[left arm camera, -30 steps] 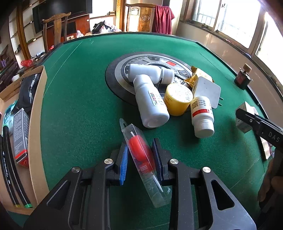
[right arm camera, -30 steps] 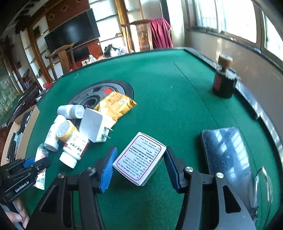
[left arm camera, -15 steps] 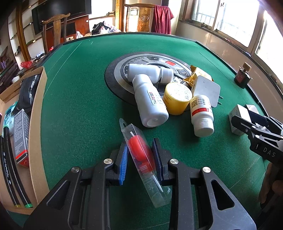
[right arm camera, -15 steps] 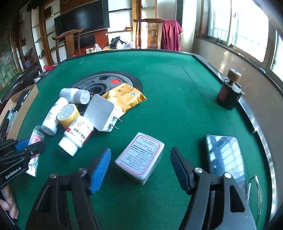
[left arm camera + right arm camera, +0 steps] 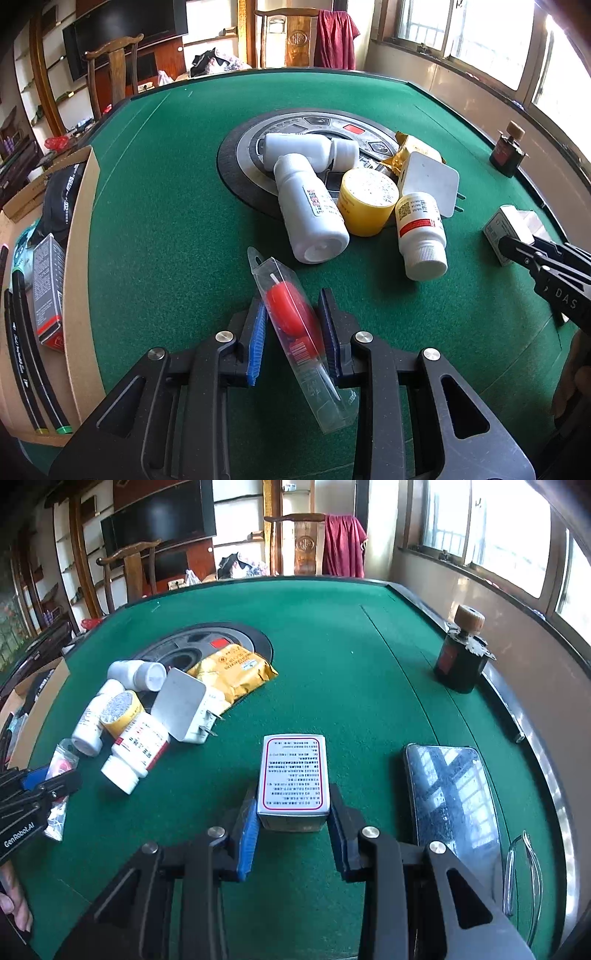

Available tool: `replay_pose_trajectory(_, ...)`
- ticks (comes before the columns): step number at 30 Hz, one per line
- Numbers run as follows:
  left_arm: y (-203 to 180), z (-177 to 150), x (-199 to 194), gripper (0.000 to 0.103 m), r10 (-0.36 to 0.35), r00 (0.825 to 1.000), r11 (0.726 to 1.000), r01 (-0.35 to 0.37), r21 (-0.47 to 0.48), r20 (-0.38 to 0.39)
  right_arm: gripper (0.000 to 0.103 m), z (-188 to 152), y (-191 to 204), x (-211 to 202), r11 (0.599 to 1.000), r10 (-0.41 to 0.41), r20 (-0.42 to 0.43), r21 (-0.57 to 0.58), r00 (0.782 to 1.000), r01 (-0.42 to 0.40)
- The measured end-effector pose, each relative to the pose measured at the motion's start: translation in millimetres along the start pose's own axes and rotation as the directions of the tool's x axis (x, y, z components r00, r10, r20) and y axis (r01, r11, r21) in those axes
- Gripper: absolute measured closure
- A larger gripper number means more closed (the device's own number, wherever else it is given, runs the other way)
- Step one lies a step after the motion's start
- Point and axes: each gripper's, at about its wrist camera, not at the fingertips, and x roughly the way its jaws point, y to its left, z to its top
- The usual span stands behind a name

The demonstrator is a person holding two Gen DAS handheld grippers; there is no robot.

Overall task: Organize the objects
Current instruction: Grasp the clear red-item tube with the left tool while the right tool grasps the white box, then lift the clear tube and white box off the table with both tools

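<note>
Left-wrist view, from nine o'clock across: a cardboard box [image 5: 83, 236] at the table's edge holds a grey carton [image 5: 48, 284], two black pens and a dark pouch. At six o'clock the left gripper [image 5: 291, 332] pinches a clear packet [image 5: 291, 325] with a red item inside, tilted between the blue pads. At twelve o'clock lie three white bottles: two [image 5: 310, 210] crossing on the round centre plate [image 5: 251, 147], one red-labelled [image 5: 421, 229] toward two o'clock. One yellow jar [image 5: 367, 201], one white plug adapter [image 5: 430, 181] and one gold pouch [image 5: 410, 147] crowd them.

Right-wrist view: the right gripper [image 5: 293, 827] is closing, its jaws at the sides of one white printed box [image 5: 293, 775] on the green felt [image 5: 332, 646]. At three o'clock lies one phone [image 5: 450, 794]; at one o'clock stands one dark bottle [image 5: 461, 657].
</note>
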Motion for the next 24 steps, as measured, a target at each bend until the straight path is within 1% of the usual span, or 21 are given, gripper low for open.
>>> replay_pose_trajectory(5, 3, 0, 0, 0.077, -0.009, 1.000, 1.000, 0.009, -0.007, -0.001, 0.069, 0, 2, -4, 1.000, 0.025, 0.021, -0.003, 0.999, -0.025)
replay_pose_trajectory(7, 2, 0, 0, 0.077, -0.007, 1.000, 1.000, 0.007, -0.002, -0.001, 0.069, -1, 6, -3, 0.998, 0.055, 0.015, -0.013, 0.998, -0.054)
replay_pose_trajectory(11, -1, 0, 0, 0.077, 0.007, 1.000, 1.000, -0.007, 0.011, 0.002, 0.069, -4, 18, 0, 0.997, 0.059, -0.003, -0.056, 0.998, -0.059)
replay_pose_trajectory(12, -2, -1, 0, 0.077, 0.014, 1.000, 1.000, -0.014, 0.016, 0.005, 0.069, -4, 21, 0, 0.996, 0.049, -0.001, -0.070, 0.999, -0.049)
replay_pose_trajectory(18, -7, -4, 0, 0.076, 0.047, 0.999, 0.998, -0.047, 0.034, 0.027, 0.068, -7, 24, 4, 0.995, 0.028, -0.006, -0.094, 1.000, -0.028)
replay_pose_trajectory(20, -8, -4, -1, 0.076, 0.052, 0.998, 0.998, -0.053, 0.033, 0.031, 0.068, -8, 27, 9, 0.994, 0.027, -0.027, -0.103, 0.999, -0.030)
replay_pose_trajectory(24, -8, -4, 0, 0.075, 0.059, 0.998, 0.998, -0.060, 0.032, 0.032, 0.068, -7, 26, 9, 0.995, 0.027, -0.027, -0.095, 0.999, -0.030)
